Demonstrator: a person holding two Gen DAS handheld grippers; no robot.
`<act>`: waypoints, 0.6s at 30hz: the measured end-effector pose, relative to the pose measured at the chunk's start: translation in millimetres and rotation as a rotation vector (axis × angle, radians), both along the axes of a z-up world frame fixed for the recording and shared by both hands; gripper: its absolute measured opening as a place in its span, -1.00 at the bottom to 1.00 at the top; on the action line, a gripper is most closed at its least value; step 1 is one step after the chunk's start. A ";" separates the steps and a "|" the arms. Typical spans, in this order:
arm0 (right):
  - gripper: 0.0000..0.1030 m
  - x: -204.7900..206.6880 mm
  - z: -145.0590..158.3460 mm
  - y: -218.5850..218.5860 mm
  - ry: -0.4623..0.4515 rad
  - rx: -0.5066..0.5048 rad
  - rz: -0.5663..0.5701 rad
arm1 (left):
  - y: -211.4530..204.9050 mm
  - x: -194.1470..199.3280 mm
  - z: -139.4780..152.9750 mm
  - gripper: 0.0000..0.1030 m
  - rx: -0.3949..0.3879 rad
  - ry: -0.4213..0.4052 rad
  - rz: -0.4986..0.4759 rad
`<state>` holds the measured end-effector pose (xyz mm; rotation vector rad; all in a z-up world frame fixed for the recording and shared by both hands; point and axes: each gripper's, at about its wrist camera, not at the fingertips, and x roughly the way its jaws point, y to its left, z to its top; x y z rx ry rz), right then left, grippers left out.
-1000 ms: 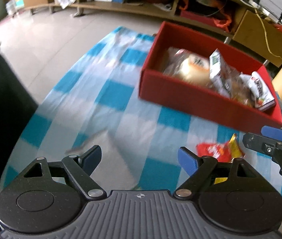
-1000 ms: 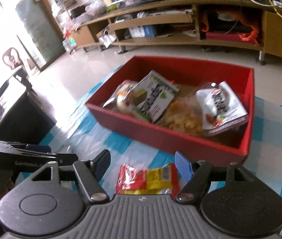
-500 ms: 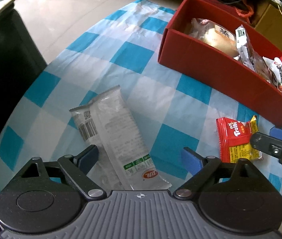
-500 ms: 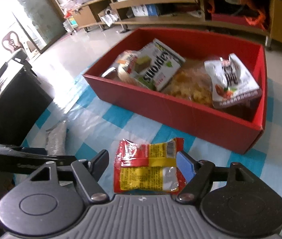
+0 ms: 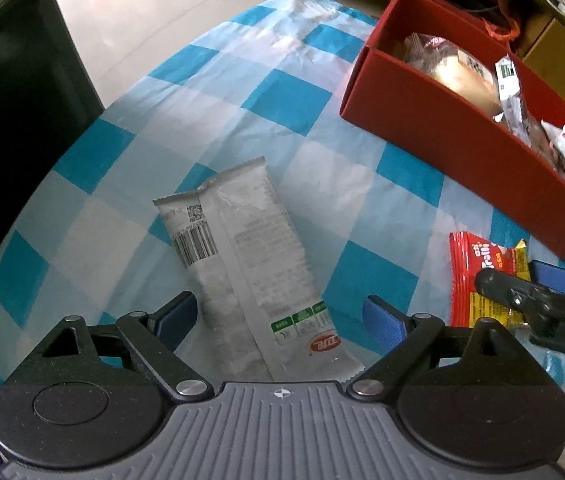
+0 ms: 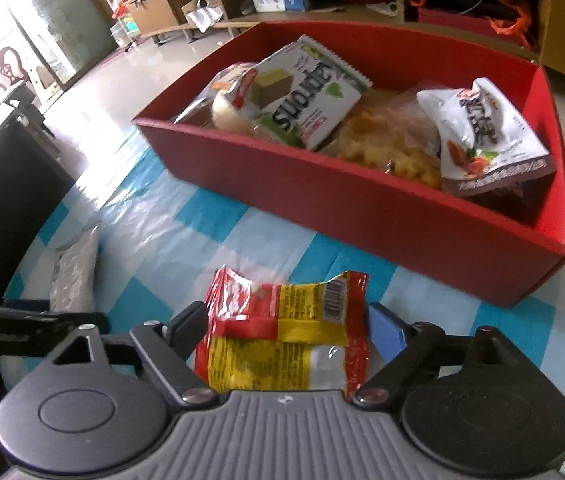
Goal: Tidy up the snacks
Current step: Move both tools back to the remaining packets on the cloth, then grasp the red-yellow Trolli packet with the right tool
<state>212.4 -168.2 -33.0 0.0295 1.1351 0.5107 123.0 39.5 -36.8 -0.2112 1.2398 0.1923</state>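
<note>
A: What print can be read?
B: A green and white snack pack (image 6: 306, 96) in the red box (image 6: 382, 216) shows "Saproms", upside down, last letters unsure.
A: Anything else?
B: The red and yellow packet (image 5: 482, 276) reads "Trolli"; the other gripper's arm (image 5: 562, 320) shows "DAS".

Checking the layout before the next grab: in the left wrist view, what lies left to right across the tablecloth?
White snack packet between the open left gripper's fingers → red and yellow candy packet, with the right gripper at it; the red box lies farther back on the right.
</note>
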 end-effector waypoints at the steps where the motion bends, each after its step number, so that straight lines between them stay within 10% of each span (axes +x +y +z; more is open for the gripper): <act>1: 0.66 -2.2 0.5 0.9 0.010 0.009 0.009 | -0.5 0.1 -0.8 0.81 0.007 0.002 -0.004; 18: 0.69 -46.5 4.1 7.7 0.058 0.004 0.201 | -0.9 2.0 -8.0 0.82 0.079 0.002 -0.043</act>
